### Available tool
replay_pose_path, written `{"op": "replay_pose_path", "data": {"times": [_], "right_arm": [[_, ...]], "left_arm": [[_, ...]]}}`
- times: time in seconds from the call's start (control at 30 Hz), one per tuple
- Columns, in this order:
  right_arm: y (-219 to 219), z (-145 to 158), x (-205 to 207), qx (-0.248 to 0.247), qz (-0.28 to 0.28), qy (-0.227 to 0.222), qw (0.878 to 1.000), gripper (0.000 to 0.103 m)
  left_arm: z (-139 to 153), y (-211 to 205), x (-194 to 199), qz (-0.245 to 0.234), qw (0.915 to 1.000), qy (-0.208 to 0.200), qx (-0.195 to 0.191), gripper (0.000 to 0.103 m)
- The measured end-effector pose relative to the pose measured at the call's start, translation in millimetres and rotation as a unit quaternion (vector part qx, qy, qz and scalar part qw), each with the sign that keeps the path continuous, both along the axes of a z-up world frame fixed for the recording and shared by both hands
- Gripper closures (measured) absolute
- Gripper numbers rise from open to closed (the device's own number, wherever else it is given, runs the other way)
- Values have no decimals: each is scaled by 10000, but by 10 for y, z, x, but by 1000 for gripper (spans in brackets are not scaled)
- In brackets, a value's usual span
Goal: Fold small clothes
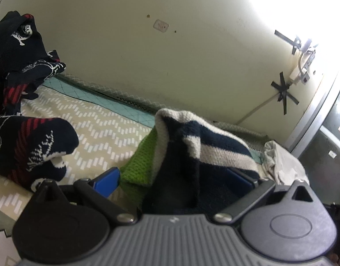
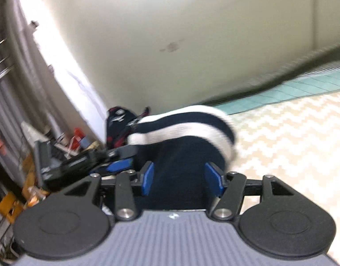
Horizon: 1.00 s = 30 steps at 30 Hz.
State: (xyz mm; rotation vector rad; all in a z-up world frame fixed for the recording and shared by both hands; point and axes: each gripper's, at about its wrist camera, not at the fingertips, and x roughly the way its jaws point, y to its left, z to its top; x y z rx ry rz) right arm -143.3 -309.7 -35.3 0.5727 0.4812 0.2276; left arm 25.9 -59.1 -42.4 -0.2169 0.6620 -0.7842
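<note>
A knitted garment (image 1: 214, 137) with navy and white stripes and a green edge stands bunched up on the patterned bed cover (image 1: 99, 137). Its dark part lies between the wide-apart jaws of my left gripper (image 1: 173, 179). The left blue pad (image 1: 107, 181) shows its bare face beside the green edge, while cloth covers part of the right pad. In the right wrist view, which is blurred, the same garment (image 2: 181, 124) humps up ahead. Its navy part fills the gap between the blue pads of my right gripper (image 2: 180, 177), touching both. The left gripper's body (image 2: 81, 161) shows at the left.
Dark red-and-white patterned clothes lie at the left (image 1: 32, 146), with a pile of them behind (image 1: 19, 44). A white cloth (image 1: 283, 161) sits at the right bed edge. A teal quilt (image 1: 85, 90) runs along the wall. Clutter (image 2: 76, 139) stands beyond the bed's end.
</note>
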Motion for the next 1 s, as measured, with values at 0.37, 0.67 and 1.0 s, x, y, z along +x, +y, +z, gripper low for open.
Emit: {"op": "replay_pose_path", "data": {"times": [0.37,0.67,1.0], "right_arm": [[-30,323,396,-668,-315,-437,9963,50],[255,100,1217,-1822,-126,410,9823,58],[-126,-46,227,-248,-771,-227,9965,37]], "left_arm": [[-106,-64,69,97,9994,150,297,21],[-229,-149,128,-147,9974,443,550,31],[-168,-142,73,-59,9979,263,597,0]]}}
